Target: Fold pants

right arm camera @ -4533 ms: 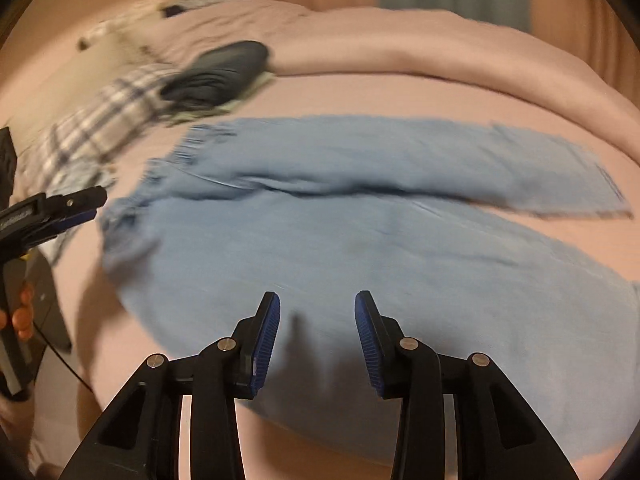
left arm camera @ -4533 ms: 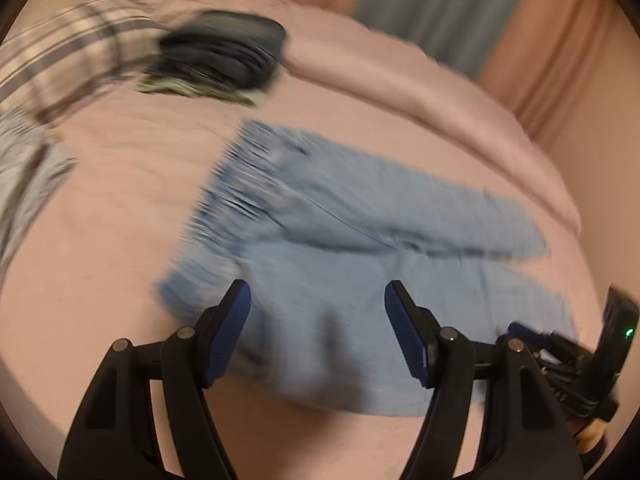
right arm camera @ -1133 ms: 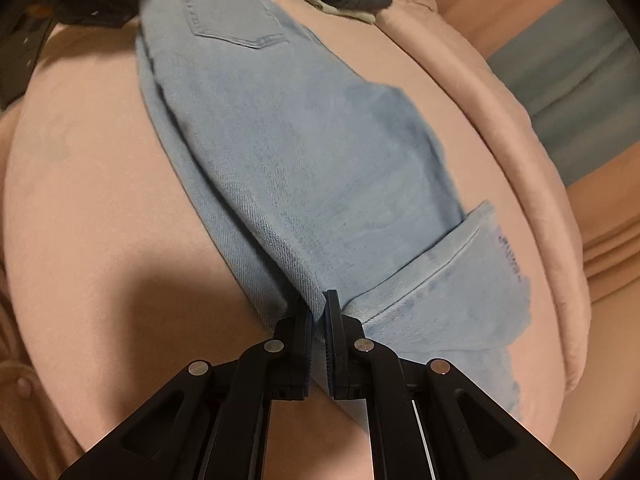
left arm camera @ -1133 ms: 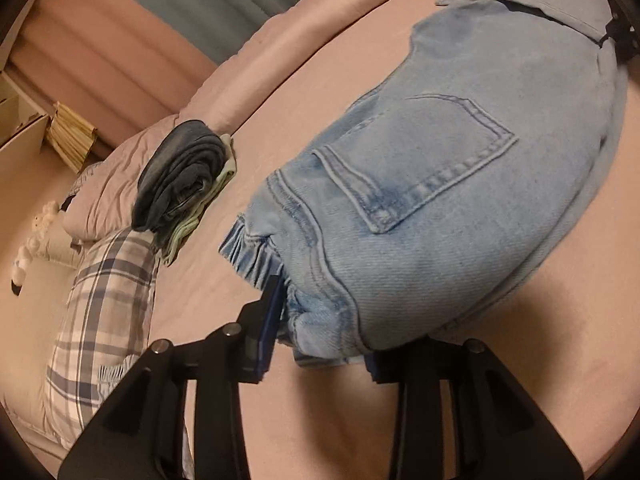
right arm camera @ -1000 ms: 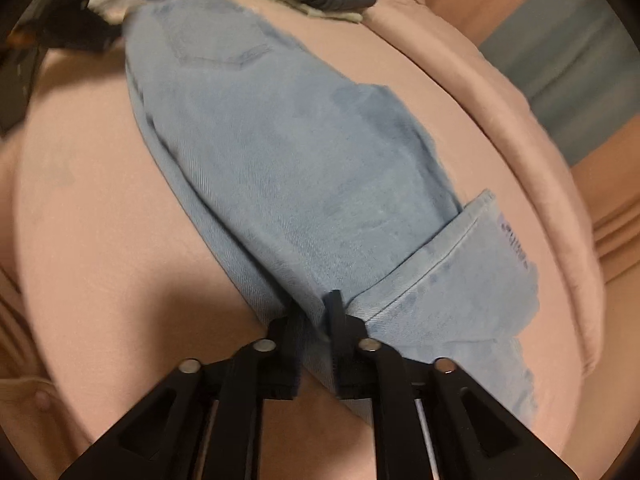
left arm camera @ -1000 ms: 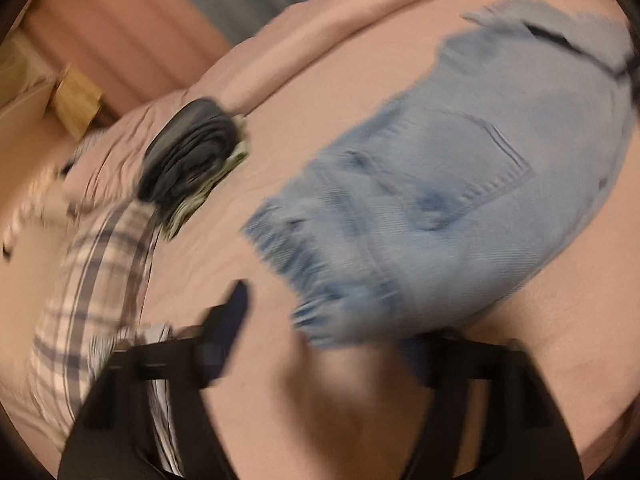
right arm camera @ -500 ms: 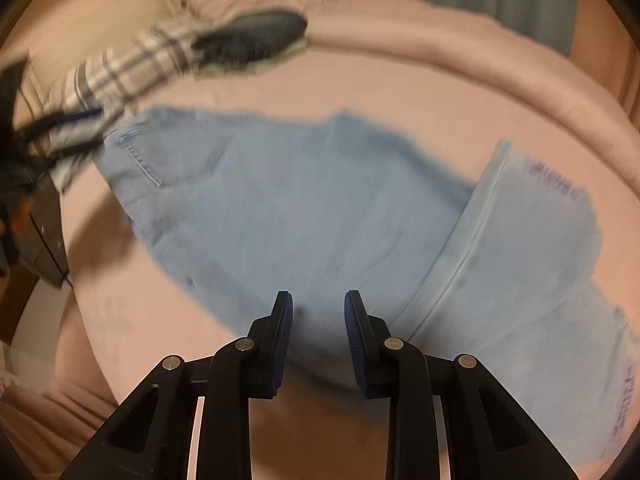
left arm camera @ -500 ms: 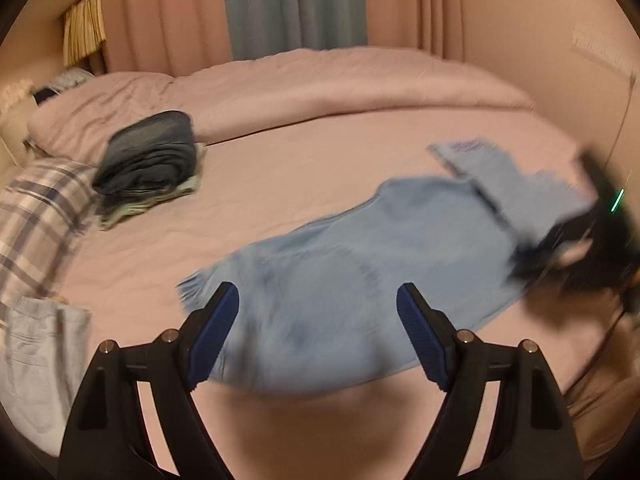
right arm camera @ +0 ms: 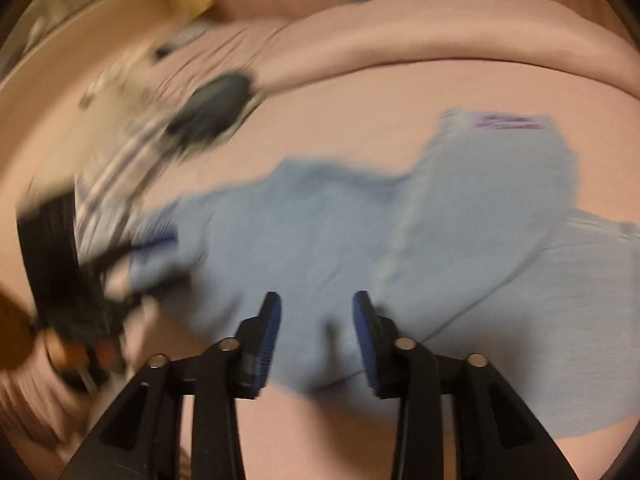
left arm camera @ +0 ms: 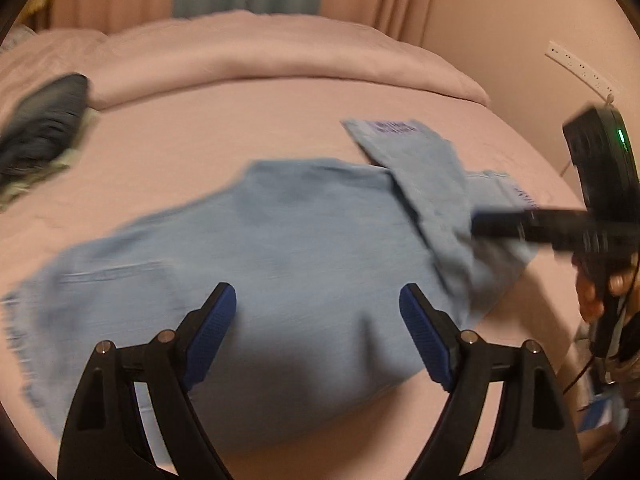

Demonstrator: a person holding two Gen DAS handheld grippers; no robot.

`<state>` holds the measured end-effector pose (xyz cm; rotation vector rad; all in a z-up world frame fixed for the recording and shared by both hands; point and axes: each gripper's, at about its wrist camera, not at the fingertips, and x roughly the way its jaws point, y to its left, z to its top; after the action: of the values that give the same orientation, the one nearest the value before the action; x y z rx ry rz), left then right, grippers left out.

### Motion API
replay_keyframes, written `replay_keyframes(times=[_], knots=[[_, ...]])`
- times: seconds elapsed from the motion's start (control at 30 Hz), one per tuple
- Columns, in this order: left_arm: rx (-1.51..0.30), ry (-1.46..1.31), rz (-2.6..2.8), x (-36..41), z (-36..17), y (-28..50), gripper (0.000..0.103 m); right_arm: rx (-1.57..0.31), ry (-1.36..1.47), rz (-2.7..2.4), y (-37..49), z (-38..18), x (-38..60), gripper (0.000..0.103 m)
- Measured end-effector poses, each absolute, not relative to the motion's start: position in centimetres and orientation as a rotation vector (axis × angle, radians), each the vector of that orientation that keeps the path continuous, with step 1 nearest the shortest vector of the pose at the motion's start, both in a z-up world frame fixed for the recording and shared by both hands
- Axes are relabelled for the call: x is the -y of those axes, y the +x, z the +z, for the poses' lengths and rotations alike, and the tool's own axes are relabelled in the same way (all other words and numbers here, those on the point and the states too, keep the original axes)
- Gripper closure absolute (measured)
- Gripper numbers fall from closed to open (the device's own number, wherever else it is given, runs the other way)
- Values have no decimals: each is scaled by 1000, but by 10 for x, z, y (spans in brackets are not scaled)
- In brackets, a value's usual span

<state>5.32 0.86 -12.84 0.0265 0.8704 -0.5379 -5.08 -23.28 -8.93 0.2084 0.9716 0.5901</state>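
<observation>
Denim, pale blue and soft: the pants lie flat on the pink bed, filling the middle of the left wrist view, doubled lengthwise with one leg on the other. The waistband end sits at the lower left of that frame, and a leg end with a printed hem is turned back over the cloth at the upper right.

Neither tool holds anything. The left tool stands wide apart above the near edge of the denim, nothing between its blue pads. The right tool has just been opening; its jaws stand partly apart over the near edge in the lower middle of its own view, with no cloth pinched.

Judging by the look of it, the fabric is limp but fairly heavy for cloth. It should drape and sag from any single pinch, and it is not fragile or slippery. The layers could slide apart if only the top one is caught. Good holds are probably the thick waistband at one end and both stacked hems at the other, pinching through all layers at the edge.

A dark folded garment pile rests at the upper left, well apart.
</observation>
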Motion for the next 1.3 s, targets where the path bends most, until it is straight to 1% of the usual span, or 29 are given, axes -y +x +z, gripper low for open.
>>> replay_keyframes(times=[0.13, 0.27, 0.33, 0.37, 0.5, 0.53, 0.57, 0.6, 0.63, 0.67, 0.8, 0.93, 1.03, 1.1, 1.23, 1.3], knots=[[-945, -42, -587, 21, -149, 70, 21, -990, 275, 397, -3, -89, 262, 60], [-974, 12, -563, 36, -167, 71, 21, -1042, 290, 343, 49, -95, 252, 51], [-958, 62, -561, 42, -167, 67, 20, -1070, 232, 328, 76, -98, 231, 49], [-955, 91, -559, 45, -169, 66, 20, -1095, 191, 305, 91, -103, 218, 47], [-951, 105, -562, 49, -168, 66, 19, -1199, 23, 172, 126, -131, 186, 47], [-952, 101, -563, 49, -168, 66, 19, -1182, -48, 141, 128, -135, 177, 51], [-952, 100, -566, 49, -168, 66, 18, -1158, -107, 127, 127, -134, 170, 67], [-952, 101, -567, 49, -168, 66, 18, -1135, -147, 132, 124, -133, 165, 79], [-952, 102, -569, 49, -168, 66, 17, -1130, -137, 142, 122, -131, 167, 94], [-952, 105, -569, 50, -167, 66, 17, -1119, -125, 138, 119, -129, 171, 97], [-957, 106, -566, 51, -168, 70, 17, -1037, 82, 134, 89, -106, 219, 97], [-968, 74, -567, 46, -167, 71, 17, -857, 382, 153, 19, -65, 299, 97], [-974, 67, -566, 44, -166, 74, 16, -761, 530, 72, -42, -57, 361, 97], [-980, 69, -562, 48, -165, 81, 16, -765, 627, 49, -65, -69, 389, 97], [-986, 86, -546, 53, -167, 83, 16, -871, 772, -12, -95, -129, 426, 97], [-992, 101, -534, 57, -167, 86, 16, -891, 867, -7, -107, -148, 437, 95]])
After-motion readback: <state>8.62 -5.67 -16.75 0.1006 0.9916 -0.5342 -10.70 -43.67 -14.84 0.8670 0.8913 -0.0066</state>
